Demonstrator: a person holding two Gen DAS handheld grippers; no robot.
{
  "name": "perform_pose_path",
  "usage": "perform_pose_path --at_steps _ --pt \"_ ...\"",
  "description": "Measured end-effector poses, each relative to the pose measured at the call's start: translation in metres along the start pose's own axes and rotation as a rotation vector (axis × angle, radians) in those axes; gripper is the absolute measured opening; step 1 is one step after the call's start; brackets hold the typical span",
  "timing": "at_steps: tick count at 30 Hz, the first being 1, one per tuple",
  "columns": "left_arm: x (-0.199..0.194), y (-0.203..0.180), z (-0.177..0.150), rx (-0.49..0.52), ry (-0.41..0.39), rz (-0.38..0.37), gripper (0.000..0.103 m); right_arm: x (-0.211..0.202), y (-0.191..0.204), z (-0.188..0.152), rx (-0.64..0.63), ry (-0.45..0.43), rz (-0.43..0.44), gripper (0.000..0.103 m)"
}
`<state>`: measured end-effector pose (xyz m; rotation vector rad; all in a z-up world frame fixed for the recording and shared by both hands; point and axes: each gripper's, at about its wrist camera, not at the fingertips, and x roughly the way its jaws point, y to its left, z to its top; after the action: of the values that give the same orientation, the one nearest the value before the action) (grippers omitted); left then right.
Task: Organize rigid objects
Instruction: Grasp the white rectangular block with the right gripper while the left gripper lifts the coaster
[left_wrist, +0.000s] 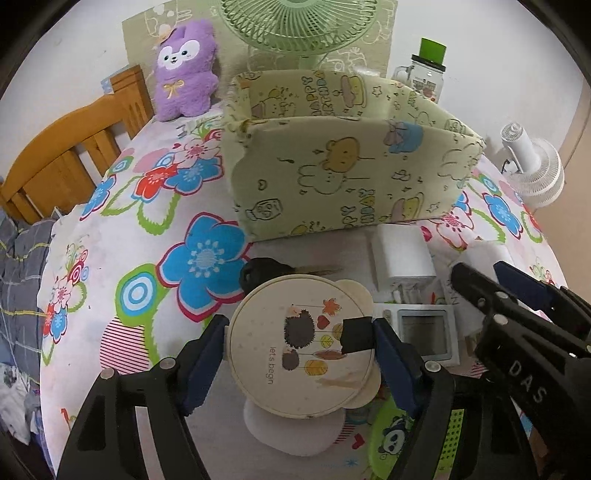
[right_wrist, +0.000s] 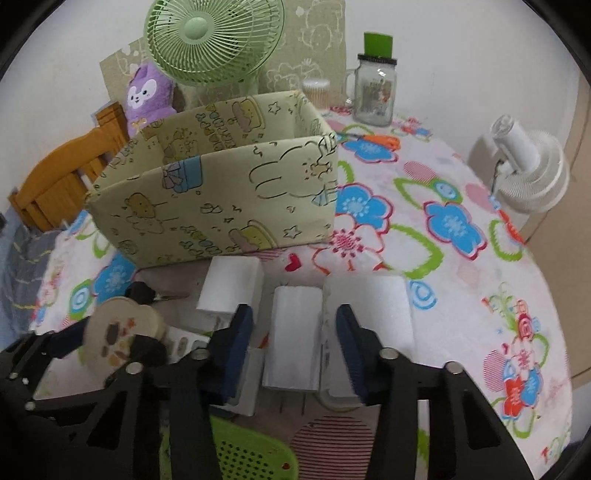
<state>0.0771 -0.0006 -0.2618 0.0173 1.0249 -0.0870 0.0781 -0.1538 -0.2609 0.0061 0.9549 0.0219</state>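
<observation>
Left to right, taking the fabric storage box (left_wrist: 343, 162) as landmark. Just in front of its left part, the left gripper (left_wrist: 299, 343) has its jaws pinching a round hedgehog-print mirror (left_wrist: 301, 347) by its edges, with one pad overlapping the printed face; it appears lifted clear of the surface (left_wrist: 155, 295), though its underside is hidden. A dark-handled tool (left_wrist: 258, 275) lies between mirror and box. In front of the box's middle sit a white charger block (right_wrist: 231, 284) and a small digital display (left_wrist: 424, 332). Further right, the right gripper (right_wrist: 293, 343) straddles an upright white block (right_wrist: 293, 332); whether its pads press the block's sides, the view cannot tell. Another white block (right_wrist: 373, 306) stands just right of it. As far as its visible interior shows, the box holds nothing: sorting seems at its start, with every item still to go in.
</observation>
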Motion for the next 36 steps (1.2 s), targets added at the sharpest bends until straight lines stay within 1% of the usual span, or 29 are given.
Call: perform_pose_path --at_steps 1,3,7,8,10,13,15,20,24,28,36 --pt "0.001 0.001 0.000 0.002 0.000 0.003 0.079 0.001 0.002 0.000 -0.011 0.000 -0.010 0.043" --pt "0.001 0.003 0.000 -0.001 -0.003 -0.002 0.079 0.002 0.006 -0.001 -0.036 -0.003 -0.035 0.035" --pt "0.001 0.005 0.003 -0.008 -0.004 -0.013 0.079 0.002 0.011 -0.003 -0.060 -0.005 -0.054 0.033" --pt "0.001 0.005 0.004 -0.004 -0.004 -0.009 0.079 0.002 0.012 -0.003 -0.058 -0.001 -0.054 0.031" --pt "0.001 0.006 0.005 0.000 -0.006 0.000 0.079 0.002 0.015 -0.003 -0.052 0.004 -0.054 0.031" --pt "0.002 0.008 0.005 0.007 -0.001 -0.007 0.079 0.003 0.018 -0.003 -0.052 0.005 -0.070 0.031" --pt "0.004 0.008 0.005 0.018 0.005 -0.004 0.079 0.008 0.018 -0.003 -0.052 0.027 -0.075 0.031" --pt "0.004 0.008 0.007 0.015 0.007 -0.025 0.079 0.009 0.012 -0.002 -0.004 0.043 -0.050 0.030" --pt "0.001 0.005 0.010 0.028 0.005 -0.026 0.079 0.008 0.007 -0.001 0.041 0.064 -0.037 0.030" --pt "-0.008 0.004 0.015 0.031 -0.006 -0.027 0.079 0.002 0.006 0.001 0.058 0.078 -0.039 0.030" --pt "-0.025 0.003 0.024 0.005 -0.024 -0.039 0.079 -0.019 0.006 0.013 0.048 0.045 -0.053 0.030"
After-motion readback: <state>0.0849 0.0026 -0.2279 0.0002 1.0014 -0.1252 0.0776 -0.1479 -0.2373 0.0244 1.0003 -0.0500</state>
